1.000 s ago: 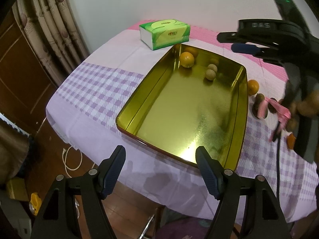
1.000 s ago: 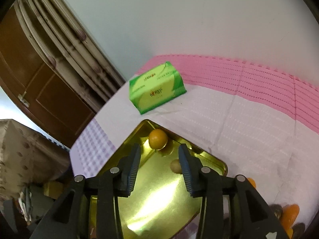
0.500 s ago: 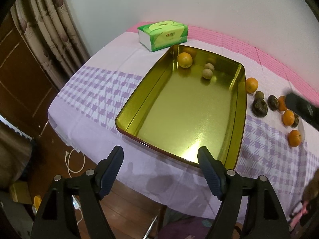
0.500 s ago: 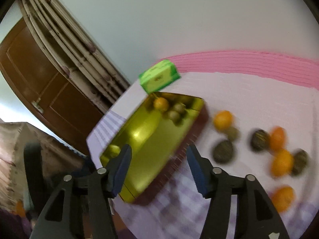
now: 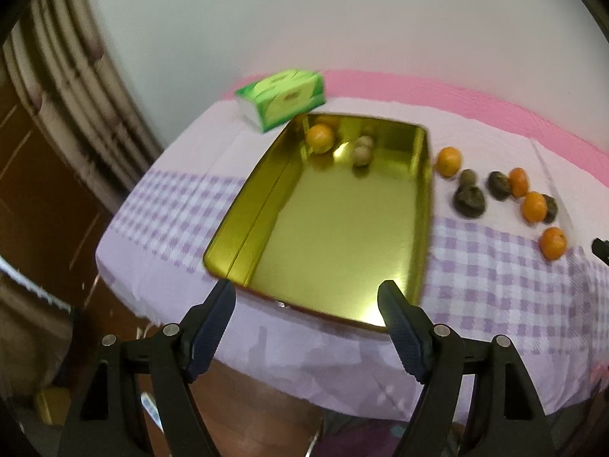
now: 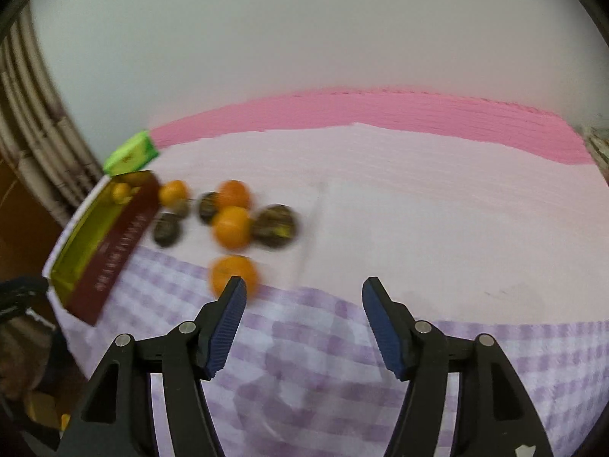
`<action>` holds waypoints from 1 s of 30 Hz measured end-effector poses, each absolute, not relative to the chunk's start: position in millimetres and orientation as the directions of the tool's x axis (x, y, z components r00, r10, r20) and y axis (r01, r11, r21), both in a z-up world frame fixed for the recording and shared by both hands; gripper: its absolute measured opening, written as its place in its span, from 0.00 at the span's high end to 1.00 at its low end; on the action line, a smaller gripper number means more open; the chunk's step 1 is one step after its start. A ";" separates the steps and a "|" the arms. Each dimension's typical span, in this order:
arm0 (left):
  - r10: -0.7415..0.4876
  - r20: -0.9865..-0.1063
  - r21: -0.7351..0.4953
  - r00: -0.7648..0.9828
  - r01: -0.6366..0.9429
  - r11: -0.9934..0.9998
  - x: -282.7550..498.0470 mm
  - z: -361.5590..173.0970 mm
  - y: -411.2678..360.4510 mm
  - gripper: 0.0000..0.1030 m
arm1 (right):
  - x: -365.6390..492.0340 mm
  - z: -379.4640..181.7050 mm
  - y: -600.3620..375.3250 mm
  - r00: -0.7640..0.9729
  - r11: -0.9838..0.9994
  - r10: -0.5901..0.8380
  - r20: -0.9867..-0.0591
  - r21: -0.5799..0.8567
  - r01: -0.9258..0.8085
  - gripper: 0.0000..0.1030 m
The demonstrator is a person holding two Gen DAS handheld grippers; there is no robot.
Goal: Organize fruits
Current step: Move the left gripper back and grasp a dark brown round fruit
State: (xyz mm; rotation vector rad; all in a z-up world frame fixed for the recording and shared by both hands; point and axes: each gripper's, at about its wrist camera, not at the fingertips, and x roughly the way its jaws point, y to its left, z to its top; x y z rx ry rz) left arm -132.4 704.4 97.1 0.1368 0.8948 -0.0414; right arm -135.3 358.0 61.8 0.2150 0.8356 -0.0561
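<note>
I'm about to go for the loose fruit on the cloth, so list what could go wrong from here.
1. The oranges and dark fruits lie bunched and touching; closing the right tool on the nearest orange could nudge a neighbour and set it rolling.
2. The gold tray reaches close to the table's front edge, right before the open left tool; a bump might shove it off.
3. The right wrist view is blurred, so aim may be poor.
</note>
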 end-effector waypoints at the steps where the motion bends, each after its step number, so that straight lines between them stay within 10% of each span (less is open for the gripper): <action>1: 0.001 -0.770 0.099 0.638 0.118 0.988 -135.5 100.0 699.2 0.25 | -137.0 58.4 350.4 0.668 0.977 0.009 -0.744 0.150 0.154 0.40; 11: -0.280 -0.778 -0.040 0.562 0.401 0.915 -128.1 119.8 634.3 0.26 | -142.7 37.8 307.2 0.657 0.963 -0.049 -0.752 0.140 0.232 0.40; 30: -0.202 -0.869 0.060 0.452 0.501 0.863 -17.5 69.4 524.7 0.28 | -149.6 28.8 291.6 0.692 0.947 0.032 -0.722 0.244 0.211 0.22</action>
